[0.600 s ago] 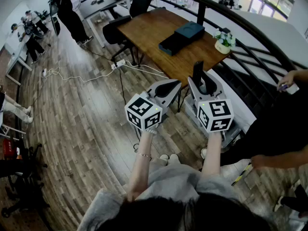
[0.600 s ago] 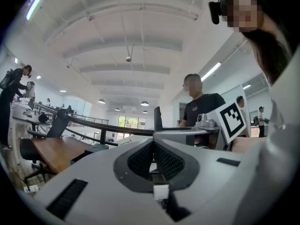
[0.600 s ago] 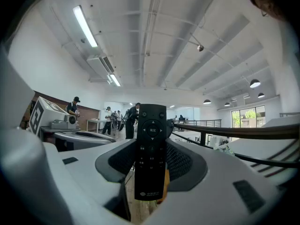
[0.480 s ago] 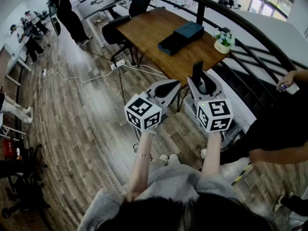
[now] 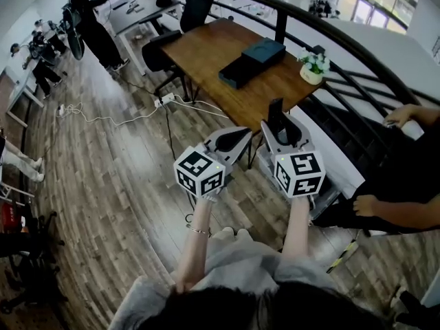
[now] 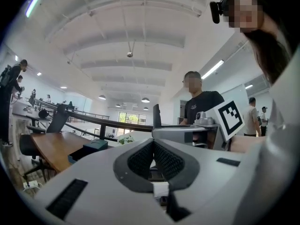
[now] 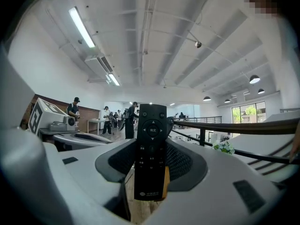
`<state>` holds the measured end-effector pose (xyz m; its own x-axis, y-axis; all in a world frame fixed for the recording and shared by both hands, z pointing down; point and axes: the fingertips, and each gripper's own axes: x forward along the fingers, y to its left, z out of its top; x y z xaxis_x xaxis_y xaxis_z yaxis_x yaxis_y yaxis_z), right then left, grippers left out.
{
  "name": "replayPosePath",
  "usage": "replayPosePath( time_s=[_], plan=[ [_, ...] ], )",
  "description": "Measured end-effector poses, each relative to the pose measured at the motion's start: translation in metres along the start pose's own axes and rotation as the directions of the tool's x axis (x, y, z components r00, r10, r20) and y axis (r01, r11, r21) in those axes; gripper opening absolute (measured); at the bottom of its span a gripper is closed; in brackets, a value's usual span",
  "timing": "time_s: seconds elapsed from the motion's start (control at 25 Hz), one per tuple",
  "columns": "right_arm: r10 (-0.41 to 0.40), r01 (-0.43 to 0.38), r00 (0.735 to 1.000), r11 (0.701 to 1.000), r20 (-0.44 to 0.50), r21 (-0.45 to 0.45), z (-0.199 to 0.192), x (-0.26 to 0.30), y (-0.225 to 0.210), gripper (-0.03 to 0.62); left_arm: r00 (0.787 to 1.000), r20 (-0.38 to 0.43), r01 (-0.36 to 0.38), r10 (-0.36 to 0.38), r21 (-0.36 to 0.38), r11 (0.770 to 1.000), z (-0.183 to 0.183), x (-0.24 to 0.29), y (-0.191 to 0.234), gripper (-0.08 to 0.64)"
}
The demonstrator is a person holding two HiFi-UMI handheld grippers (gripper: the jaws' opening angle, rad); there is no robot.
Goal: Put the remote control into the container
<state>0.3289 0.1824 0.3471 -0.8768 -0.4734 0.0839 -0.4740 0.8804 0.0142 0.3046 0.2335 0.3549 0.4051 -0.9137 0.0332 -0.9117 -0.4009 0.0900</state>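
My right gripper (image 5: pixel 280 124) is shut on a black remote control (image 5: pixel 276 110), which stands upright between its jaws; in the right gripper view the remote control (image 7: pixel 151 149) fills the middle, buttons facing the camera. My left gripper (image 5: pixel 236 135) is beside it on the left, shut with nothing in it, and its pads (image 6: pixel 164 159) meet at the tip. The container, a dark teal box (image 5: pixel 251 60), lies open on the wooden table (image 5: pixel 206 47), beyond both grippers. It also shows small at the left in the left gripper view (image 6: pixel 93 147).
A small potted plant (image 5: pixel 313 64) stands at the table's right end beside a black railing (image 5: pixel 344 36). Dark office chairs (image 5: pixel 161 47) stand at the table's far side. Cables (image 5: pixel 117 108) lie on the wooden floor. A person in black (image 5: pixel 405 170) sits at the right.
The head view has shifted a little, so the table and both grippers sit slightly further left. The remote control stays in the right gripper. The person at the right has lowered a hand.
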Motion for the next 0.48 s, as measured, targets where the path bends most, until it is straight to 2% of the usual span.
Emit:
replayPosePath(
  time_s=[0.28, 0.48],
  plan=[
    [-0.007, 0.008, 1.000, 1.000, -0.022, 0.010, -0.006, 0.013, -0.012, 0.204, 1.000, -0.002, -0.002, 0.002, -0.011, 1.000, 0.001, 0.010, 0.015, 0.003],
    [-0.022, 0.023, 0.999, 0.999, -0.041, 0.023, -0.011, 0.038, -0.020, 0.204, 1.000, -0.015, 0.027, -0.028, -0.018, 0.999, -0.003, 0.022, 0.039, 0.003]
  ],
)
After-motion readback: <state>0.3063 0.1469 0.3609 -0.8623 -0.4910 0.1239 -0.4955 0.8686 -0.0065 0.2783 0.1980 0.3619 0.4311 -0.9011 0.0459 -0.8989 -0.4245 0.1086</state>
